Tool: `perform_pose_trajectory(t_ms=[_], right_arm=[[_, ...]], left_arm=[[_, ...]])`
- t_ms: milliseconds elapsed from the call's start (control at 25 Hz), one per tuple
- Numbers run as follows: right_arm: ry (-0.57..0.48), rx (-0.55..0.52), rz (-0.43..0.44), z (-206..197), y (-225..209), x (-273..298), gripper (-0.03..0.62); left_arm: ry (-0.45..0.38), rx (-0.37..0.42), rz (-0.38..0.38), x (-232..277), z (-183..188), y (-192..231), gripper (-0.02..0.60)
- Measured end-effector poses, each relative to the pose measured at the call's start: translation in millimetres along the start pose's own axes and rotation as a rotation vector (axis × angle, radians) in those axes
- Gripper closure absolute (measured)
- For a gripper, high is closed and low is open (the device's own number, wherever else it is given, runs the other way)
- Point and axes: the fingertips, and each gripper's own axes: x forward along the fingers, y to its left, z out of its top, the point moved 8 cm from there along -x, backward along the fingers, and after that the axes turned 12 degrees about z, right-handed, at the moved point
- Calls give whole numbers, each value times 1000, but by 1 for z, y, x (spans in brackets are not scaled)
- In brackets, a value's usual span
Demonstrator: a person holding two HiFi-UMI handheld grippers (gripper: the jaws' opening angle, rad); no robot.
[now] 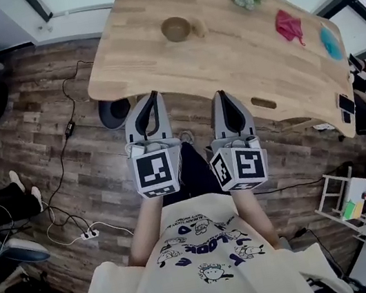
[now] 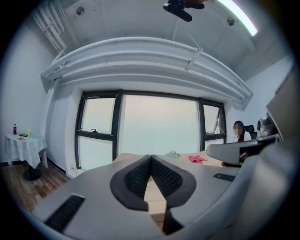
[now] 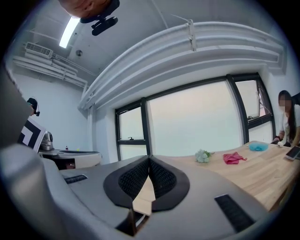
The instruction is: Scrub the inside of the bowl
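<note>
Not started. Bowl (image 1: 176, 29) sits alone on desk (image 1: 226, 71). Left gripper (image 1: 154, 97) and right gripper (image 1: 221, 95) well short of bowl, fingers clenched, empty. All scrubbing left.

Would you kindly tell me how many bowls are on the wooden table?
1: the bowl sits on the left part of the table in the head view; nothing appears to hide another.

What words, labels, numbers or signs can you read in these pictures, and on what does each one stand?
On the shirt: blue lettering among cartoon figures, upside down and too blurred to read.
On the left gripper and the right gripper: black-and-white square marker patterns only, no words.
On the table and the bowl: no print visible.
</note>
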Motion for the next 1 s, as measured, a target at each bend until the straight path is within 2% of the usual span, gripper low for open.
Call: perform_pose_trajectory(t_ms=[320, 520, 800, 1000], right_arm=[[28, 11, 29, 0, -56, 79, 586], [42, 22, 41, 4, -90, 122, 586], [51, 42, 45, 3, -122, 151, 586], [79, 44, 37, -4, -133, 161, 586]], left_arm=[[46, -8, 66, 86, 0, 1, 554], [78, -27, 76, 136, 7, -2, 554], [127, -57, 102, 175, 4, -6, 554], [167, -62, 87, 193, -2, -9, 554]])
